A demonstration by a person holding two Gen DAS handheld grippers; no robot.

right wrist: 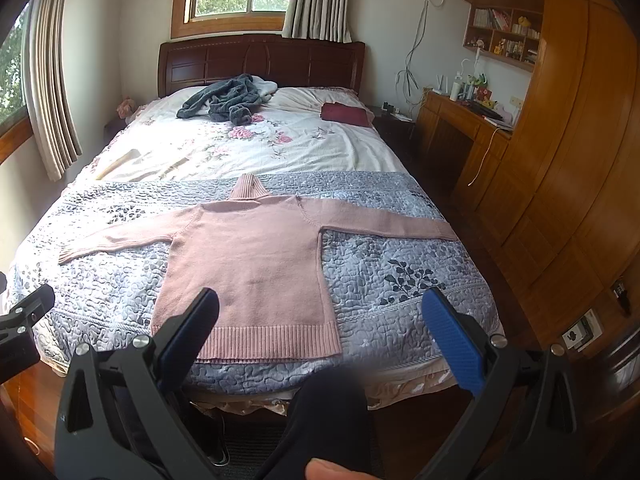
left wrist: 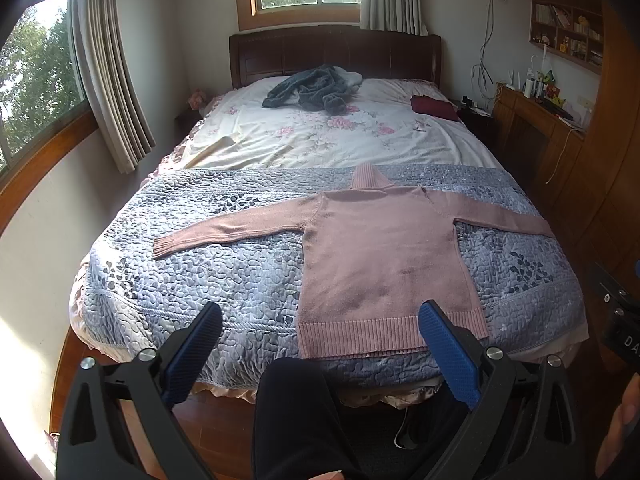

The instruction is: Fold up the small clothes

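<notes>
Pink sweater (left wrist: 384,256) lay flat on the bed (left wrist: 240,264), sleeves spread. Left gripper (left wrist: 320,312) and right gripper (right wrist: 320,304) hovered with fingers wide, holding nothing.

A sweater (left wrist: 380,252) lies flat on the quilt (left wrist: 224,276) at the foot of the bed (left wrist: 320,140), sleeves spread sideways. Behind it, near the headboard (left wrist: 332,52), lies a crumpled robe (left wrist: 312,88), with a folded cloth (left wrist: 434,107) to its right.

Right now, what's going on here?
A person stands at the foot of the bed with a gripper in each hand. A pink sweater lies flat on the grey quilt, sleeves spread out. The left gripper and right gripper are both open and hold nothing. No fold made yet.
</notes>
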